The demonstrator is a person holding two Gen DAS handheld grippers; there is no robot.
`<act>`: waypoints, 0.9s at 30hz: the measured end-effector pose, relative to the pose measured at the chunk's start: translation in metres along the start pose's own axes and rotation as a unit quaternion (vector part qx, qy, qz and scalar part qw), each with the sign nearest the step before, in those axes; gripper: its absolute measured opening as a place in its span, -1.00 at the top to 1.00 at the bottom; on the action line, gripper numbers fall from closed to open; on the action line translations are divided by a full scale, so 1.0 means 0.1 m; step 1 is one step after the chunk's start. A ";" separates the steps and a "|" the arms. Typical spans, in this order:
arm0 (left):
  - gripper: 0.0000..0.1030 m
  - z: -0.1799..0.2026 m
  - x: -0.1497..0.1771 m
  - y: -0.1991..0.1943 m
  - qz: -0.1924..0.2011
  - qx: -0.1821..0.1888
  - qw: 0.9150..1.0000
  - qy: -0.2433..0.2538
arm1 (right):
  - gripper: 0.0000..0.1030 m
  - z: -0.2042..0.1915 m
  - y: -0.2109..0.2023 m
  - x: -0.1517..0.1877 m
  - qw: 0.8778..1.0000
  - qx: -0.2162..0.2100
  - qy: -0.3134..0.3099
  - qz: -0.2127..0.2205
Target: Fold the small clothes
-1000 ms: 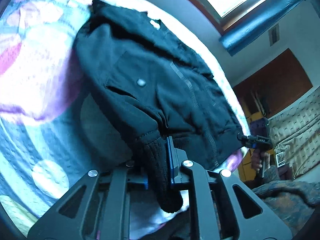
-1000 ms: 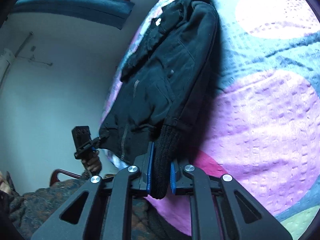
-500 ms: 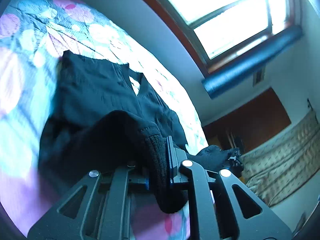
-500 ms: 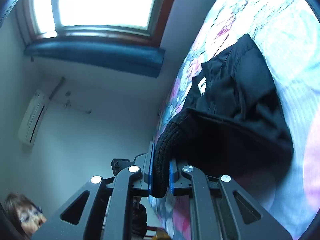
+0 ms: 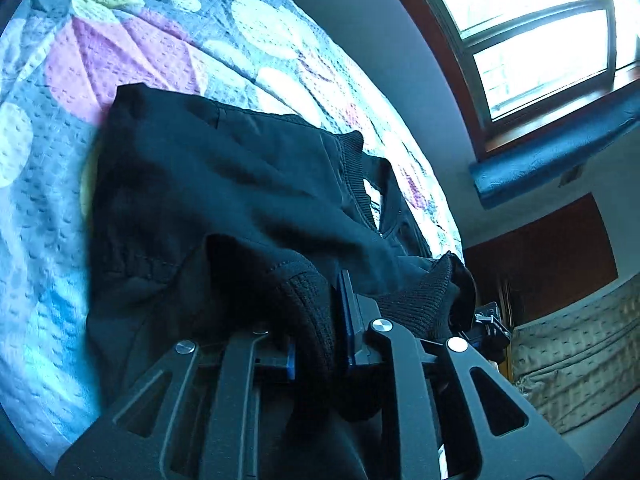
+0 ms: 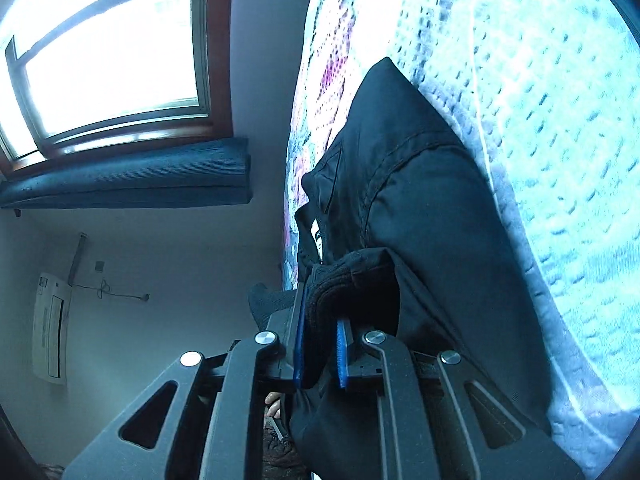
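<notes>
A small black jacket (image 5: 224, 184) lies on a patterned bedspread (image 5: 60, 160), its lower part doubled over towards the collar. My left gripper (image 5: 318, 320) has a ribbed black cuff (image 5: 312, 304) between its blue pads. Its jaws are opening, but the pads still touch the knit. A second ribbed cuff (image 5: 424, 300) sits just to the right of it. In the right wrist view the jacket (image 6: 420, 200) fills the middle. There my right gripper (image 6: 320, 320) is shut on that ribbed cuff (image 6: 332, 280), near the collar label.
The bedspread (image 6: 560, 120) runs on past the jacket to a wall with a bright window (image 5: 540, 40) and a rolled blue blind (image 5: 560, 152). An air conditioner (image 6: 52, 336) hangs on the side wall. A quilted bed or sofa (image 5: 580, 360) stands at the right.
Both grippers have carried their cuffs forward over the jacket towards the collar and window. The jacket's zipped front is now covered by the fold, and the two cuffs have come close together.
</notes>
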State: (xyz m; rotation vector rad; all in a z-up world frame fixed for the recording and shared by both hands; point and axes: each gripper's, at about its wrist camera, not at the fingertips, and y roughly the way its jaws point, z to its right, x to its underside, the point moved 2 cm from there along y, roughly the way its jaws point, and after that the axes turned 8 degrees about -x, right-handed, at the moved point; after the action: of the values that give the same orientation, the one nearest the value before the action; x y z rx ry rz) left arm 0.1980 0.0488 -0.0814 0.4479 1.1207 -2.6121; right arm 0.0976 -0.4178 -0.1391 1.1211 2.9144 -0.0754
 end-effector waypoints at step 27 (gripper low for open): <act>-0.54 0.26 -0.27 -0.12 0.041 -0.144 0.961 0.233 | -0.11 -0.80 0.31 -0.20 0.912 0.221 -0.336 -0.082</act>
State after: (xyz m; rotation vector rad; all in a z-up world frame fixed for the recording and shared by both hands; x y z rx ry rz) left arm 0.2134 0.0409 -0.0462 1.0512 1.5556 -2.2741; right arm 0.1332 -0.4046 -0.0596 0.6698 2.3860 -0.9570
